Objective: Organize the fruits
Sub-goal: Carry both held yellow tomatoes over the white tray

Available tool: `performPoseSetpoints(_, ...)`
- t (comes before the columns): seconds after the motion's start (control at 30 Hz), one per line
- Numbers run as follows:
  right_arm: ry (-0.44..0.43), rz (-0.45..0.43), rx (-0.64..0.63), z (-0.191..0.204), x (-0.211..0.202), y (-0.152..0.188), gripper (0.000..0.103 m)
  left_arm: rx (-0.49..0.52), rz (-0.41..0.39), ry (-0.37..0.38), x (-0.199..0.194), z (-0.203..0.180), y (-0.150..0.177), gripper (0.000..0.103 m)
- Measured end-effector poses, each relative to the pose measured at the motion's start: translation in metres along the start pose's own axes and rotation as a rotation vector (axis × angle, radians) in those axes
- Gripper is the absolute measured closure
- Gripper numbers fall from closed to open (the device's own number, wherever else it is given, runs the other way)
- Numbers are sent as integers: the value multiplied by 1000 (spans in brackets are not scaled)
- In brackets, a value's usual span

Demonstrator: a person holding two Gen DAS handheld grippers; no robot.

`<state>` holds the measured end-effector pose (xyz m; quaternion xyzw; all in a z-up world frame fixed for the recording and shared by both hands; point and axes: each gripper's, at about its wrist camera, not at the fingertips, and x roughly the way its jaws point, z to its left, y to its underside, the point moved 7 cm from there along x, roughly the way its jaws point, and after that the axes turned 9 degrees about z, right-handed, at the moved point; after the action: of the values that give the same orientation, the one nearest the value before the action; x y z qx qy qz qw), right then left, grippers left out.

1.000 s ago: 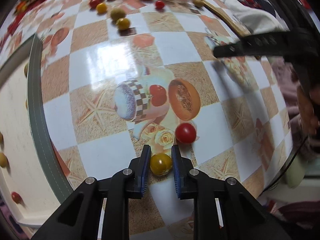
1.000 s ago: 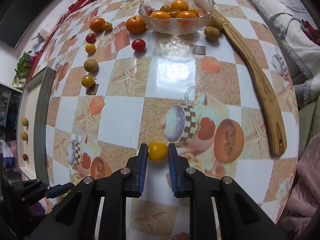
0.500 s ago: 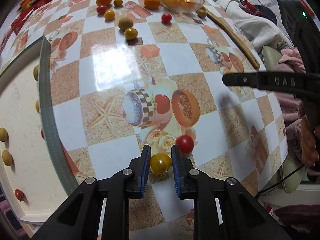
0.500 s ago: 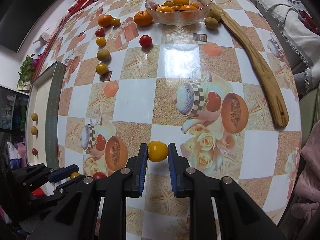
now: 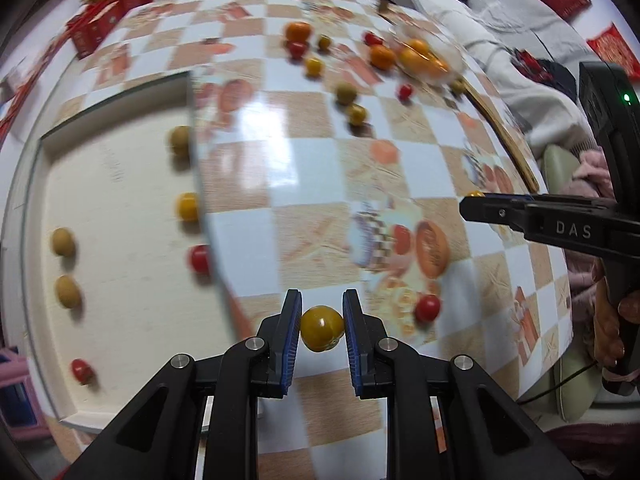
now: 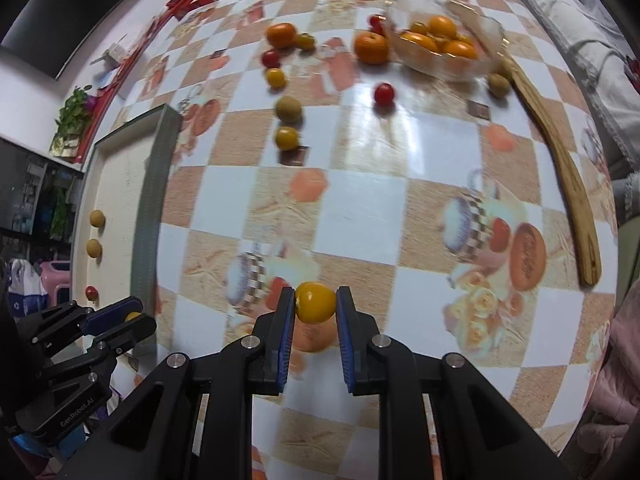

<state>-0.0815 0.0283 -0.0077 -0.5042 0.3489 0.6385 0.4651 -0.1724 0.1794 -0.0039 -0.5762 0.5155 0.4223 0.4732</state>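
My left gripper (image 5: 321,326) is shut on a dark yellow tomato (image 5: 322,328), held above the table's near edge beside the cream tray (image 5: 120,208). My right gripper (image 6: 316,305) is shut on a yellow tomato (image 6: 315,302) above the checkered table. The right gripper also shows in the left wrist view (image 5: 476,206), the left gripper in the right wrist view (image 6: 132,322). The tray holds several small fruits in rows, such as a yellow one (image 5: 187,206) and a red one (image 5: 199,259). A red tomato (image 5: 427,307) lies on the table right of my left gripper.
A glass bowl (image 6: 480,65) of orange fruit stands at the back. Loose fruits lie near it: oranges (image 6: 371,48), red tomatoes (image 6: 384,93), yellow tomatoes (image 6: 287,137). A long wooden spatula (image 6: 568,176) lies along the right side. Red boxes (image 5: 104,20) sit at the far left.
Both grippers have swung left toward the tray with their fruits still held. The left gripper has lifted its tomato off the table; the red tomato stayed behind.
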Motion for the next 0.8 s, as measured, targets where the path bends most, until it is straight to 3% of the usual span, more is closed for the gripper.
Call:
performPoseSetpoints(0.5,-53,30,-236,143,24,-51,81,-234,-17,-147,-6,128,25,80)
performPoseSetpoints(0.8,-39,93,-329,218,68,-82,81,-249,8,-182,12,146,32,80)
